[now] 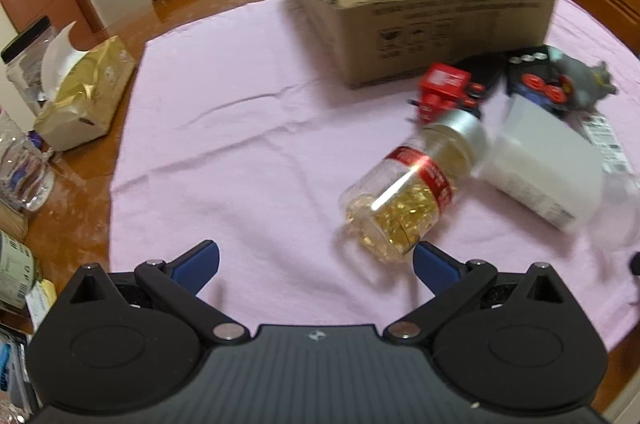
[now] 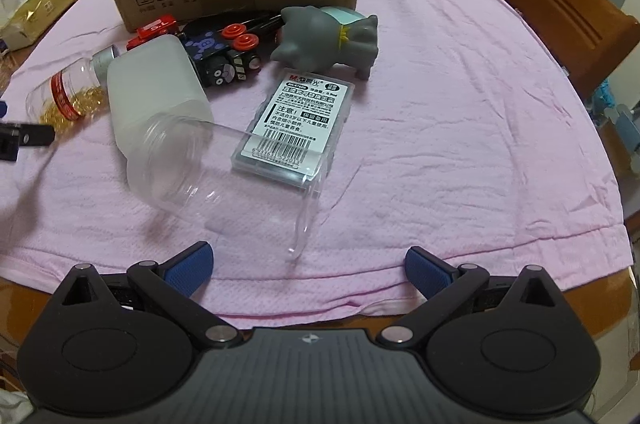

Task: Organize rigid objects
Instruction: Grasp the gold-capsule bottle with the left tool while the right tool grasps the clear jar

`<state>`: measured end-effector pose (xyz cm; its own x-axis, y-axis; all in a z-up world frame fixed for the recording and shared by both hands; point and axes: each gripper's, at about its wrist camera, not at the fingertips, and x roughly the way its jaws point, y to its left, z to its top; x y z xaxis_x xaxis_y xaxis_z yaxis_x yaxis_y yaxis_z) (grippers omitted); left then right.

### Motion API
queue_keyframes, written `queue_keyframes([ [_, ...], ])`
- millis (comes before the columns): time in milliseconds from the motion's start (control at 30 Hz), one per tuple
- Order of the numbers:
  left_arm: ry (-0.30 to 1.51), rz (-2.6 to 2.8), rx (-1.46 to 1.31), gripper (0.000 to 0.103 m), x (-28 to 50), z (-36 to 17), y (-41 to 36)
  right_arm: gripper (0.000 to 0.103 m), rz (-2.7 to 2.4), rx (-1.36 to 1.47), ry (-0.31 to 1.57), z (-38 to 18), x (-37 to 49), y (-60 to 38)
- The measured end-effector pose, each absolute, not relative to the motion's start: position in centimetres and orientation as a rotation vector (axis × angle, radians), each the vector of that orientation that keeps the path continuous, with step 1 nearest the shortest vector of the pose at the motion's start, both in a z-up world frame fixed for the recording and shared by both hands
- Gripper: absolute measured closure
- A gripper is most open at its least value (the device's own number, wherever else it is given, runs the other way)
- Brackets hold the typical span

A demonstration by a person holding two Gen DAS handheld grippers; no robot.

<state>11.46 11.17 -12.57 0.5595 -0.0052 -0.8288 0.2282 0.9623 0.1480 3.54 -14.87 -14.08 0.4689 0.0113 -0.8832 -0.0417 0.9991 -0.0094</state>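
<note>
Left gripper (image 1: 316, 264): jaws spread wide, empty, low over the pink cloth (image 1: 224, 151). Capsule bottle (image 1: 412, 187) lies on its side just ahead and right of centre, silver cap toward the cardboard box (image 1: 440, 27), clear base toward my right finger pad (image 1: 434, 266). Not yet between the pads. Judgement: shift right so the body sits centred, close across the labelled waist, not the cap; round wall may roll.

Cluster right of it, toward the cloth's right edge: white frosted bottle (image 2: 160, 83), toy cars (image 2: 224, 51), grey toy (image 2: 332, 39), labelled plastic case (image 2: 300, 119), clear jar (image 2: 240, 175) lying with its mouth toward me.

Right gripper (image 2: 310, 264): jaws wide apart, empty, near the cloth's front edge, the jar's rim just ahead. Judgement: grip the jar's wall squarely; thin plastic may flex or slip.

Box stands open at the far edge, apparently empty.
</note>
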Motion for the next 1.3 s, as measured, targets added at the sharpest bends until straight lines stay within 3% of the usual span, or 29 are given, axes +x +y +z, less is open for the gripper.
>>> queue_keyframes([
  [267,0.943,-0.094,0.288,0.001,13.8,-12.9,11.9,0.000,0.030,-0.029,1.057,-14.2,3.1,-14.9],
  [633,0.972,-0.334,0.109,0.001,11.8,-11.3,8.4,0.000,0.025,-0.027,1.054,-14.1,3.1,-14.9],
  [1300,0.931,-0.225,0.235,0.001,13.5,-11.9,8.0,0.000,0.080,0.053,1.094,-12.3,3.0,-13.7],
])
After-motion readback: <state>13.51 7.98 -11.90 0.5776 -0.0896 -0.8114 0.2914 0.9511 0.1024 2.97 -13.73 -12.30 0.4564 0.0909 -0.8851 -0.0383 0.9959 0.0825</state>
